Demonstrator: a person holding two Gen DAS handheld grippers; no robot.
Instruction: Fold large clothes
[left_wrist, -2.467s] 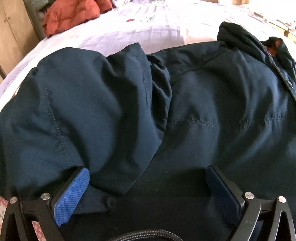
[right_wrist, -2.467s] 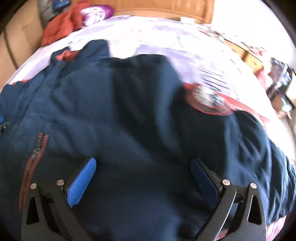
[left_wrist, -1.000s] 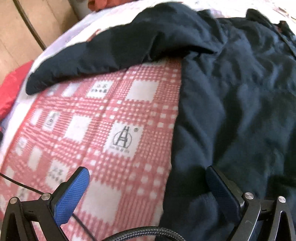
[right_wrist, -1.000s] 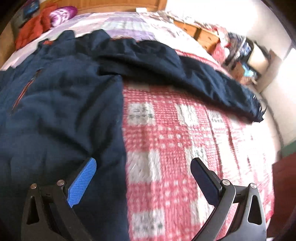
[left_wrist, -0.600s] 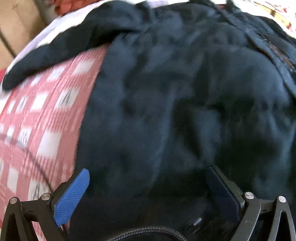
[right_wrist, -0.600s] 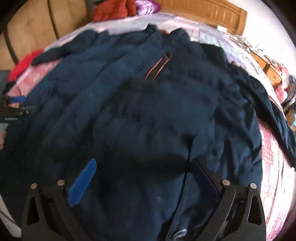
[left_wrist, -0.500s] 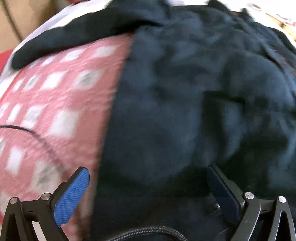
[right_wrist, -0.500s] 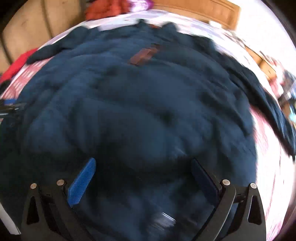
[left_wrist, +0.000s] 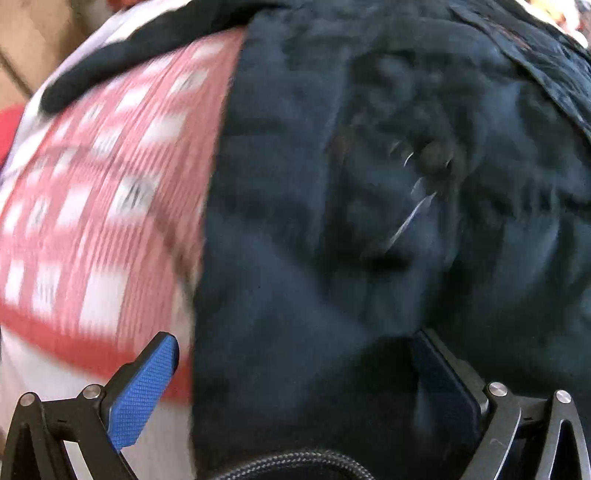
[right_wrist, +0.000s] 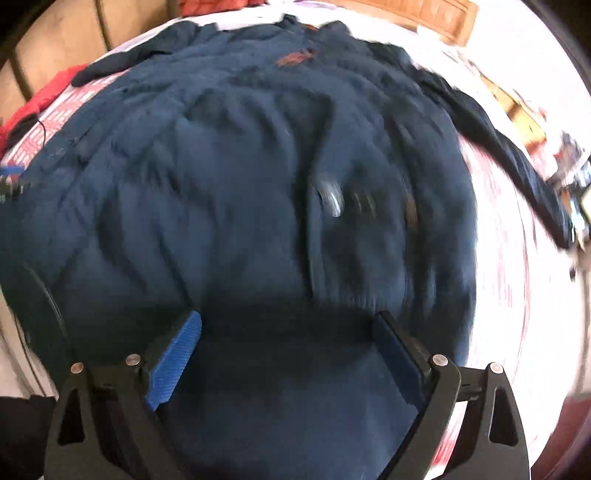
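Across the left wrist view, a dark navy jacket (left_wrist: 369, 221) fills the middle and right of the picture, lying spread on a red-and-white checked blanket (left_wrist: 103, 192) that shows on the left. The picture is smeared by motion, so fine detail is lost. One sleeve (left_wrist: 122, 59) stretches away to the upper left over the blanket. The left gripper (left_wrist: 295, 373) points steeply down at the jacket's side edge. Its jaws stand wide apart, the left blue pad over the blanket and the right pad over the dark cloth, and neither pad presses on anything. A braided black cable (left_wrist: 288, 461) curves along the bottom edge between the fingers.

Seen from the right wrist, the same jacket (right_wrist: 240, 184) lies flat on the bed, front up, with a reddish-brown patch (right_wrist: 295, 56) near its far end. Its other sleeve (right_wrist: 509, 147) runs off to the right across the pale, blurred bedding (right_wrist: 517, 277). The right gripper (right_wrist: 288, 350) hangs over the near hem. Its jaws are wide but closing, with jacket cloth lying below and between them; the pads do not pinch it. Red clothing (right_wrist: 48, 96) sits at the far left edge, and a wooden headboard (right_wrist: 417, 14) crosses the top.
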